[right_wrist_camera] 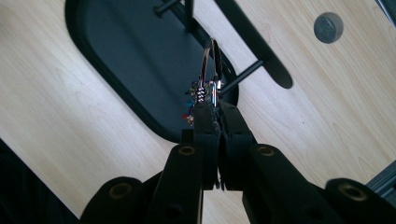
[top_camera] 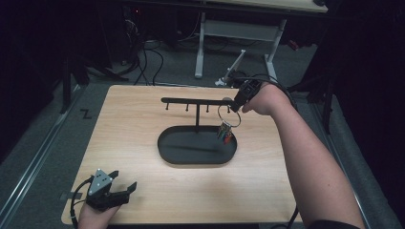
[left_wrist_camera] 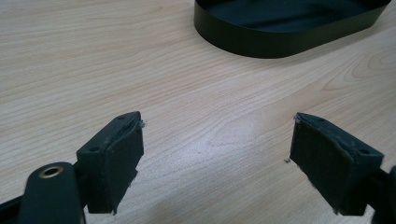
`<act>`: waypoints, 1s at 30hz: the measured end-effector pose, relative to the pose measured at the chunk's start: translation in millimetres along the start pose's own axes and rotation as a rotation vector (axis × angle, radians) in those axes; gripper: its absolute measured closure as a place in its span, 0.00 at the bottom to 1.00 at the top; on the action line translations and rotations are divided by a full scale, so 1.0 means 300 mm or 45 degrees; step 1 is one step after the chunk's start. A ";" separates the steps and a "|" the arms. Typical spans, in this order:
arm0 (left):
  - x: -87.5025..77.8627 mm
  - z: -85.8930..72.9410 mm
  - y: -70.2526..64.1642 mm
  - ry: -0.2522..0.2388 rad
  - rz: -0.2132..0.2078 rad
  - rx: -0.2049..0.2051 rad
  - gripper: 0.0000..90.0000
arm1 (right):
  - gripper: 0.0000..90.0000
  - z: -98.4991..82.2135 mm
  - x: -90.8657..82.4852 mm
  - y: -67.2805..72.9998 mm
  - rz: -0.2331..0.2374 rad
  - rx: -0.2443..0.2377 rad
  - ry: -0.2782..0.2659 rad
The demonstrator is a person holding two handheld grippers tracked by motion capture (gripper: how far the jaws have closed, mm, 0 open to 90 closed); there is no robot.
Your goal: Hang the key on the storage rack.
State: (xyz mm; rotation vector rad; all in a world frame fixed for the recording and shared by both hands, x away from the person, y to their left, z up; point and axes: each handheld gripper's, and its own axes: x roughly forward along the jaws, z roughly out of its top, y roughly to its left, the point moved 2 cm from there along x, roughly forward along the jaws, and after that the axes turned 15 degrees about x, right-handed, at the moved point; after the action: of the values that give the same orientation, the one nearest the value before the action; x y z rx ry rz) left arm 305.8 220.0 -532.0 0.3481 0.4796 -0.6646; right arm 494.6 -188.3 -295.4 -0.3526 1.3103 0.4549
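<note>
Spread wide over bare wood, the left gripper (top_camera: 116,187) rests at the light wooden table's (top_camera: 143,119) near edge. Clamped on a thin silver wire ring (top_camera: 228,114), the right gripper (right_wrist_camera: 216,113) holds it beside the black metal hook stand (top_camera: 197,101), whose oval tray (top_camera: 167,143) lies under the ring's small colourful charm (top_camera: 225,131).

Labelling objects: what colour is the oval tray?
Black, clearest in the high view.
</note>
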 end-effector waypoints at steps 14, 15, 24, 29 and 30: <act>-0.003 0.010 -0.013 -0.006 -0.005 0.021 0.20 | 0.97 0.002 0.065 -0.045 -0.003 0.089 0.014; -0.004 0.010 -0.014 -0.007 -0.007 0.021 0.20 | 0.97 0.002 0.071 -0.048 -0.001 0.083 0.005; 0.006 0.016 -0.016 -0.009 -0.021 0.030 0.20 | 0.94 0.005 0.060 -0.062 -0.010 0.108 -0.073; 0.010 0.017 -0.023 0.002 -0.032 0.036 0.20 | 0.90 -0.003 0.052 -0.058 -0.025 0.113 -0.096; 0.008 0.017 -0.024 0.005 -0.032 0.039 0.20 | 0.89 -0.007 0.050 -0.053 -0.026 0.127 -0.096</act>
State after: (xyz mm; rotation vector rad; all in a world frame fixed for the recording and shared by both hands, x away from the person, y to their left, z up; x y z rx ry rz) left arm 304.2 211.0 -530.2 0.3728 0.4785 -0.6968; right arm 503.8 -201.1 -310.6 -0.2632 1.2501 0.3803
